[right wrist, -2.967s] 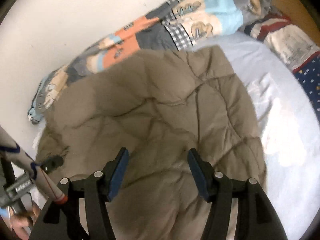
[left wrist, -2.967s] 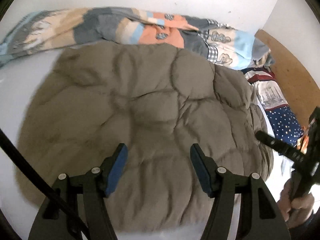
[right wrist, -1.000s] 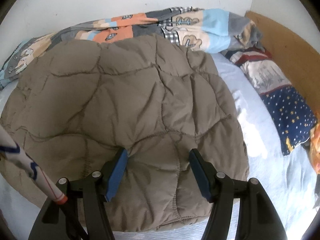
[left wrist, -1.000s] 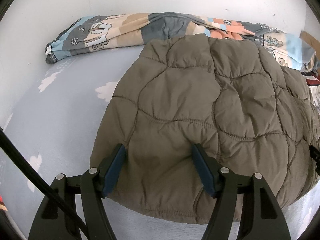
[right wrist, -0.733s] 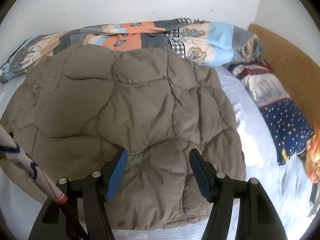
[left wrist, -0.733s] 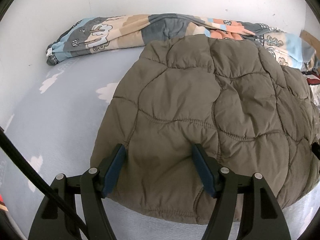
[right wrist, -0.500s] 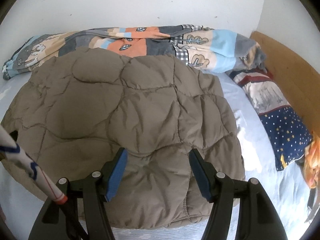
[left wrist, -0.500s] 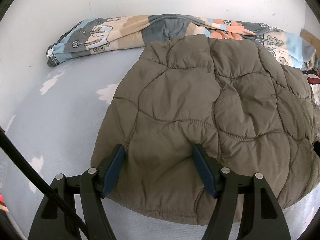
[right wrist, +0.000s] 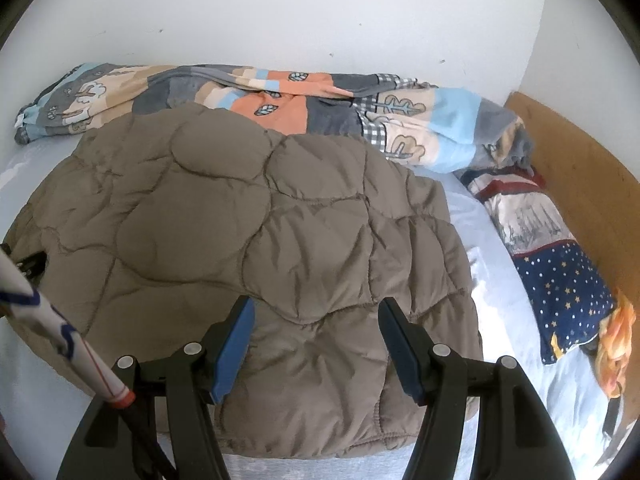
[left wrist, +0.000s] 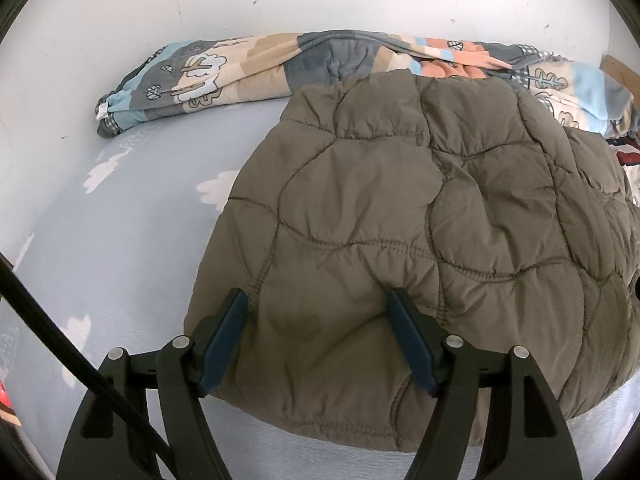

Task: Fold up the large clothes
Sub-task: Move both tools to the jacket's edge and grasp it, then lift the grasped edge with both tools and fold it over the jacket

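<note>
Matt quilted cloth jacket

quilted jacket | olive-brown, puffy | folded, flat on bed

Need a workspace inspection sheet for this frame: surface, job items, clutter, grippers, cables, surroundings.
Surface: bed sheet, pale blue with white cloud print.
Job's things: quilted olive jacket lying spread on the bed.
Clutter: patterned blanket bunched along the wall; starry pillow at the right.
Grippers: left gripper jaws opening over the jacket's near edge; right gripper open, pads not pressing the jacket.
Cables: black cable beside the left gripper.
Surroundings: white wall; wooden board.
</note>
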Demonstrator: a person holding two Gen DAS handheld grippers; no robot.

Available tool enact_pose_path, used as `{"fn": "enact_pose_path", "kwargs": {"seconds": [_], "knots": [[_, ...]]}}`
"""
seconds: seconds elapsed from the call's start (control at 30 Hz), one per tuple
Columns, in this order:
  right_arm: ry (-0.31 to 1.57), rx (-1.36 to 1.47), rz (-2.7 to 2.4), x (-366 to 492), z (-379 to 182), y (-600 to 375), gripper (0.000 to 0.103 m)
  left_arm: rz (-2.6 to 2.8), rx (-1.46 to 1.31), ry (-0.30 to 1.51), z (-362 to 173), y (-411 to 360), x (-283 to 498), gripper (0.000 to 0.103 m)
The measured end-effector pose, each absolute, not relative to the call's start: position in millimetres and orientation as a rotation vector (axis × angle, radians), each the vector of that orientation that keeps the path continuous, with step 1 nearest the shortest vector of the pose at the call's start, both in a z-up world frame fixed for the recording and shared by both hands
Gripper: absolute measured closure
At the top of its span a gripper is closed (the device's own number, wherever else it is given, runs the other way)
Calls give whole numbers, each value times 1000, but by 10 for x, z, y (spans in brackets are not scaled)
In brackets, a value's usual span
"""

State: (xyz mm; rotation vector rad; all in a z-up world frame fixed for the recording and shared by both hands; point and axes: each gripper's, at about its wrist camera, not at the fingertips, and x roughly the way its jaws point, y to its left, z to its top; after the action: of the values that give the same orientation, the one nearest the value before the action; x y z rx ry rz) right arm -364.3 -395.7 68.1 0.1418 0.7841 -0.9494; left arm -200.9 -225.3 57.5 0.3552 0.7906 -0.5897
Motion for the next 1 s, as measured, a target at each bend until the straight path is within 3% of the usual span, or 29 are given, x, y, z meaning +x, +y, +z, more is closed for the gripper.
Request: {"fn": "enact_pose_path", "kwargs": {"seconds": [0.53,0.77,1.0], "knots": [[786,152,-941,-3635,694,-3941,34,-580,357,792,582,-2238,-2022,28],[768,297,-933,-3857,745,-4102,34,-588,351,805,641,-2181,-2032,28],[702,482,-949,-4308,902,-4381,27,-619,271,852,768,-2004,-1979,28]]}}
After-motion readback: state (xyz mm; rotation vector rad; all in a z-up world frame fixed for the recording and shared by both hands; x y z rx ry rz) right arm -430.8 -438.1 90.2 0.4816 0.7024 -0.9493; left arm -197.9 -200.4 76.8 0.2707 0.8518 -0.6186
